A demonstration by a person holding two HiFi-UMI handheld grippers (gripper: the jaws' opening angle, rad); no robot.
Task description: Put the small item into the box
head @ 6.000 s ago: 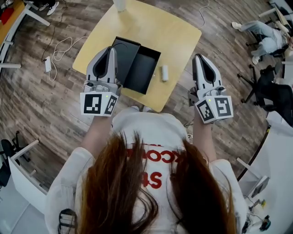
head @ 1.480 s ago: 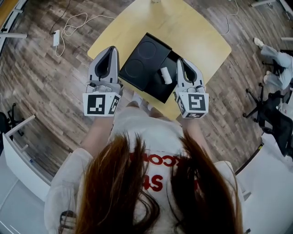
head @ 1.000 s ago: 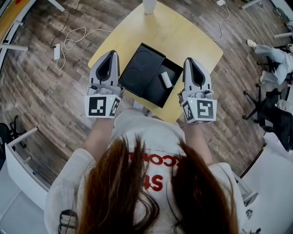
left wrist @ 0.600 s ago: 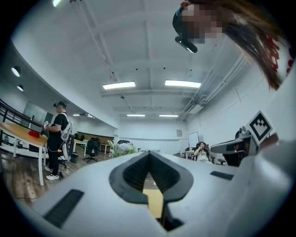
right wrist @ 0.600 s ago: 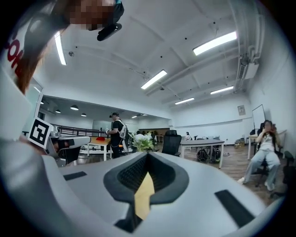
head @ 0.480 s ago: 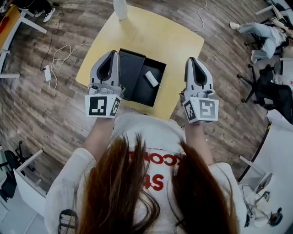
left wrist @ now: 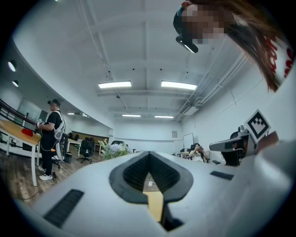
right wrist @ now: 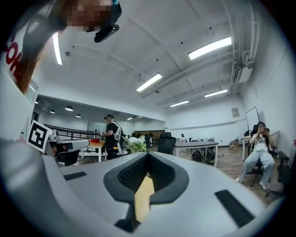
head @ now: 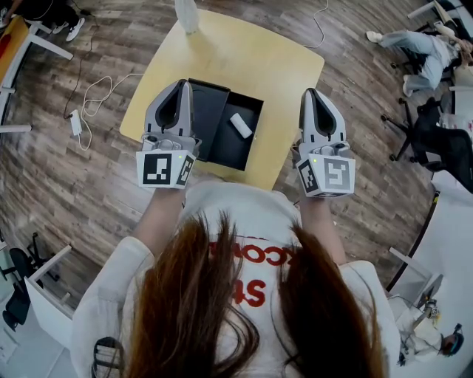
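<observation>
The small white item lies inside the open black box on the yellow table. The box's lid lies against its left side, partly hidden behind my left gripper. That gripper hangs over the table's near left edge, shut and empty. My right gripper is off the table's right edge, well right of the box, also shut with nothing in it. In the left gripper view and the right gripper view the fingertips meet, aimed out into the room.
A white object stands at the table's far edge. A cable with an adapter lies on the wooden floor at left. Office chairs and a seated person are at right. Another person stands by a desk.
Since six seconds ago the white item has gone from the tabletop right of the box into the box. In the last second my right gripper drew back right, away from the box.
</observation>
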